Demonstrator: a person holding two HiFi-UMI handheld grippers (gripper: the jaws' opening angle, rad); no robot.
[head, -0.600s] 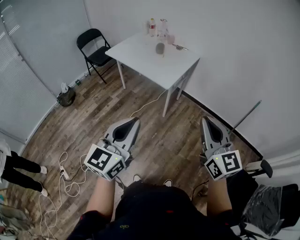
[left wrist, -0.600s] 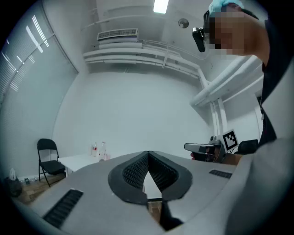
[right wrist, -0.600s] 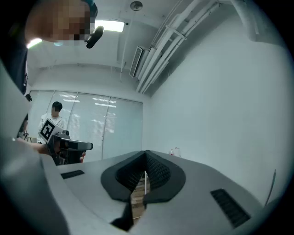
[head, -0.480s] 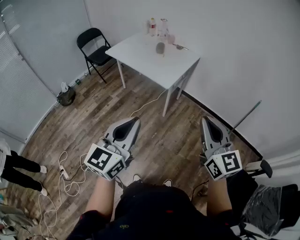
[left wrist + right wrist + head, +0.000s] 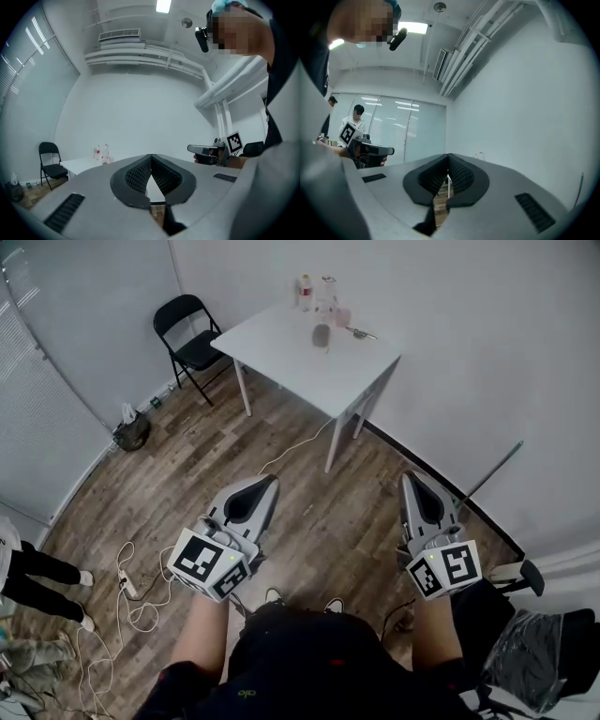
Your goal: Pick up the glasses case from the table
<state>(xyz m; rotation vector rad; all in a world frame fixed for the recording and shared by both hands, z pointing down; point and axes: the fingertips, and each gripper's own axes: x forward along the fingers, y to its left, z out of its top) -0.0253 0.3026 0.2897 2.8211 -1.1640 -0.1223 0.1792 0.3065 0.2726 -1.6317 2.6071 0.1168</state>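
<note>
Almost nothing has moved since the earlier frames: the left gripper (image 5: 272, 482) and right gripper (image 5: 409, 478) hover level above the wood floor (image 5: 328, 521), both clenched shut and empty. The glasses case (image 5: 321, 336) lies on the white table (image 5: 281, 348), well apart from both grippers.

I see the white worktop (image 5: 281, 351) far ahead by the wall, with the grey glasses case (image 5: 321, 336) lying on it near some bottles (image 5: 305, 292). My left gripper (image 5: 273, 481) and right gripper (image 5: 409, 477) hover over the wooden floor (image 5: 328, 521), both empty and well apart from the worktop.
</note>
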